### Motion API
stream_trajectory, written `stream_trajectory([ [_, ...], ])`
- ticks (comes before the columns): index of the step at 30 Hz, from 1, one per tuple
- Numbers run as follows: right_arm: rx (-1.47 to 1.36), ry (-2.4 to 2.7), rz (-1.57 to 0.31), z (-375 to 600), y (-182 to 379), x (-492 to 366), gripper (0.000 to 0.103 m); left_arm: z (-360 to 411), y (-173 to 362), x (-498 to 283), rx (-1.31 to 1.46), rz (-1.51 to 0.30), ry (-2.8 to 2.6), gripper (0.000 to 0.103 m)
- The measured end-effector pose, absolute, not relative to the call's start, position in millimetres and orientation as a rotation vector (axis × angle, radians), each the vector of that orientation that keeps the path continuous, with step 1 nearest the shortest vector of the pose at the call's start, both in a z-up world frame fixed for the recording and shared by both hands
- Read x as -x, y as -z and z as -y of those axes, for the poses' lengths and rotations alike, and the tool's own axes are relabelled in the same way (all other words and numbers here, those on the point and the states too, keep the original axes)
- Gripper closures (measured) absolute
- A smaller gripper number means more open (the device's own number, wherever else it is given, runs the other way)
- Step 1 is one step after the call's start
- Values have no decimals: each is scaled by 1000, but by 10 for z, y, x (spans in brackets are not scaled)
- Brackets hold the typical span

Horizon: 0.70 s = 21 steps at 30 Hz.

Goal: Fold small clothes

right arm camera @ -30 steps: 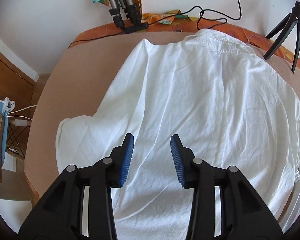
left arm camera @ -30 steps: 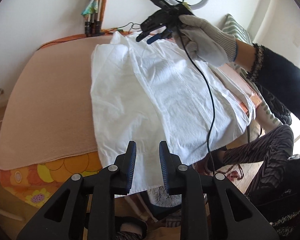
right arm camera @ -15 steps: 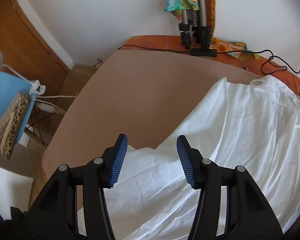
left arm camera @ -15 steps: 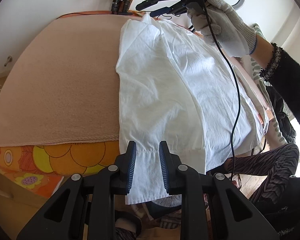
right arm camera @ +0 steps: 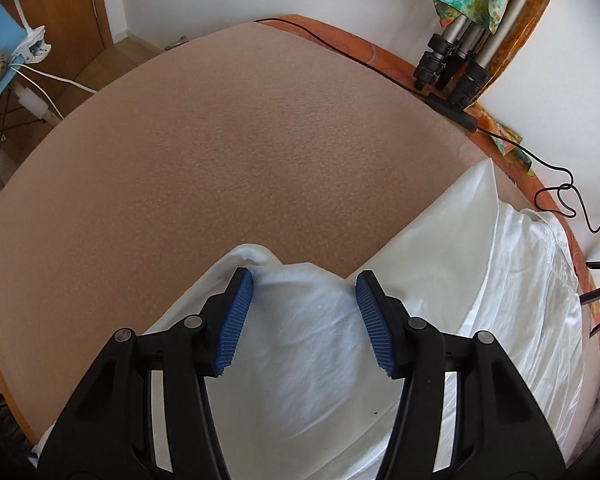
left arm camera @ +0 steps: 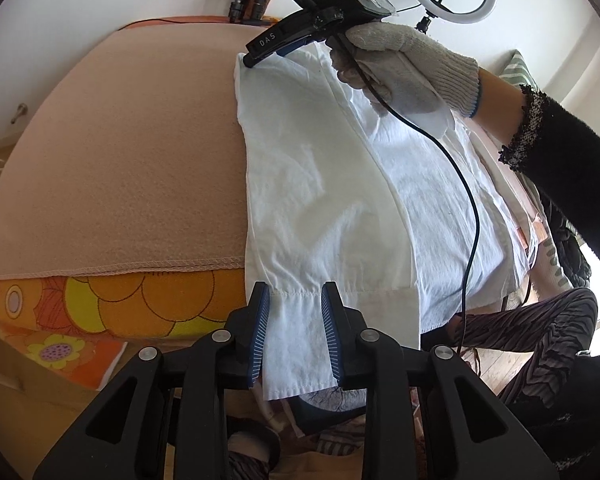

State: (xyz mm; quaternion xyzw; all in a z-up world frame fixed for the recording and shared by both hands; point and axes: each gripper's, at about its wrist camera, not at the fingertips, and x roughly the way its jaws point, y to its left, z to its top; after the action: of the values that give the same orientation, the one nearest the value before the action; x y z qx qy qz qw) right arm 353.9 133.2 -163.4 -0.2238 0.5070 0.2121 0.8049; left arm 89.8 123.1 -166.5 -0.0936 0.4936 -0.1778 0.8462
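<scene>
**Shirt's left side now folded in**

A second ago the white shirt [left arm camera: 340, 184] lay spread wide over the tan blanket [left arm camera: 120, 160] on the bed. Now its left side sits doubled over the body, leaving a straight folded edge running from the hem up toward the collar end. The blanket left of that edge has been uncovered.

The left gripper [left arm camera: 296, 332] has come in low at the hem, which hangs over the near edge of the bed. Its jaws stand apart with the hem cloth between them, not pinched. The right gripper [right arm camera: 304, 320], held in a gloved hand [left arm camera: 404, 68], has swung to the far corner of the fold. Its jaws are also apart, straddling a puffed ridge of cloth, with the tip of one touching the fabric.

I'd judge the first lengthwise fold is laid and both ends are being lined up or released; the other side is yet to be folded.

No containers show; nothing is held in anything.
</scene>
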Motion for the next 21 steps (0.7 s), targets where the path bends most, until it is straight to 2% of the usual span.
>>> stream_trajectory([
  [6, 377, -450, -1055, -1025, 1199, -3396, 45, -1238, 1664, -895, 199, -1037, 354, 76],
  [7, 327, -450, -1077, -926, 1141, -3402, 44, -1258, 1664, -895, 211, -1036, 346, 74],
  [8, 269, -456, -1108, -829, 1098, -3411, 42, -1273, 1667, -894, 218, -1035, 332, 67],
  [9, 210, -473, -1143, -750, 1068, -3414, 34, -1288, 1668, -890, 226, -1033, 322, 62],
  [10, 155, -500, -1174, -687, 1043, -3409, 30, -1299, 1670, -886, 239, -1029, 323, 62],
  [16, 58, -545, -1276, -777, 1043, -3307, 23, -1356, 1766, -956, 312, -1062, 316, 62],
  [21, 104, -464, -1314, -1123, 1218, -3302, 23, -1391, 1792, -963, 357, -1061, 320, 65],
])
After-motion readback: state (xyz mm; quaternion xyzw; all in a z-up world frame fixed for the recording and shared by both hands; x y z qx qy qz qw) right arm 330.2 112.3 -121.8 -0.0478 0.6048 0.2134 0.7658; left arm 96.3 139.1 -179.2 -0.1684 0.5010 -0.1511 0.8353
